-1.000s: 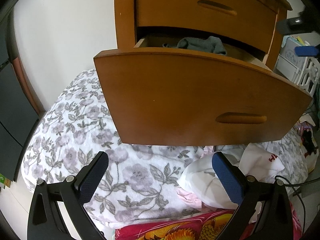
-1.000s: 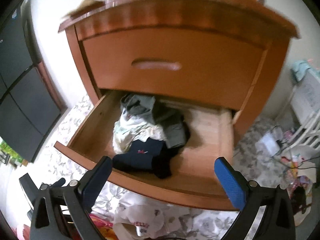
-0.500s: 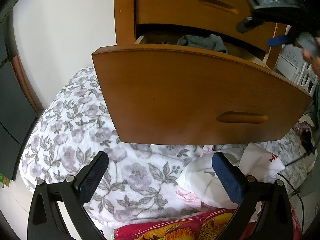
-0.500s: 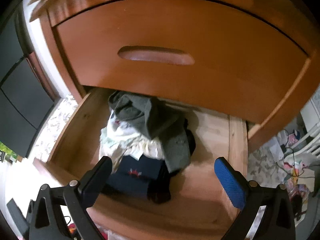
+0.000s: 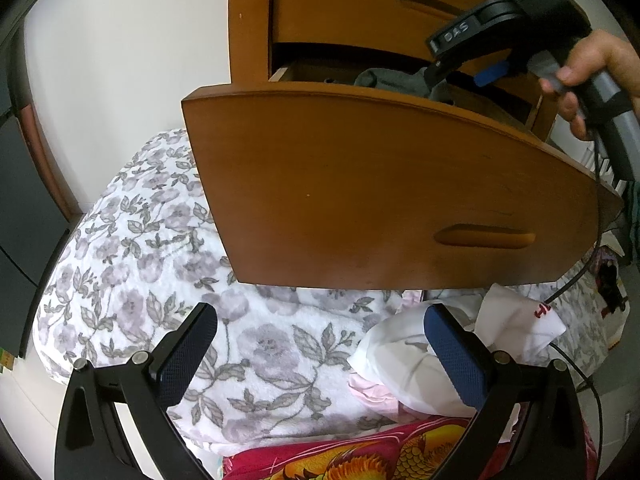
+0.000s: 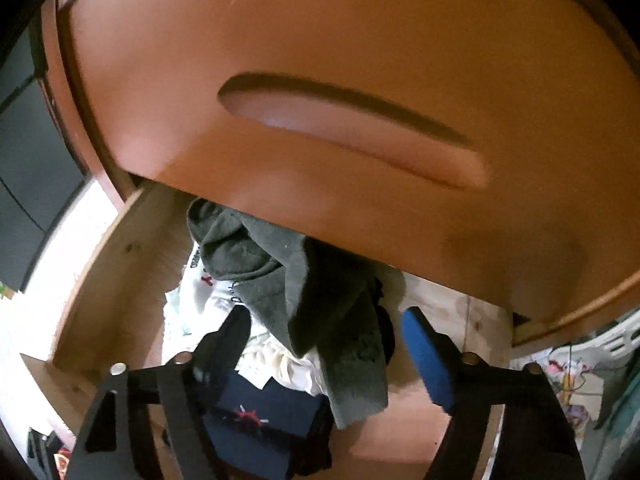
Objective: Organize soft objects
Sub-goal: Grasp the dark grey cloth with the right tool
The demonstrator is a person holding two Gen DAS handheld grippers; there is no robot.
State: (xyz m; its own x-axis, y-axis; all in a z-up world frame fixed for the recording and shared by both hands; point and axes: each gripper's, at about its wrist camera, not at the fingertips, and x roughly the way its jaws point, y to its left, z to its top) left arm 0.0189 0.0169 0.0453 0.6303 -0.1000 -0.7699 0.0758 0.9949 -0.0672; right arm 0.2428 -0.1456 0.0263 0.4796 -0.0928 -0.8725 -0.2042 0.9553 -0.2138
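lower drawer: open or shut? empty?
Open, not empty. The lower drawer is pulled out from the cabinet; a grey garment, white cloth and a navy item lie piled inside.

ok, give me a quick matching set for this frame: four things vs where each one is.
Things:
1. grey garment
2. navy item
3. floral blanket
4. left gripper

Places:
A. spread under the open drawer
B. hovering open above the blanket
C. top of the pile in the drawer
D. front of the drawer, under the pile

Pairs: 1-C, 2-D, 3-A, 4-B
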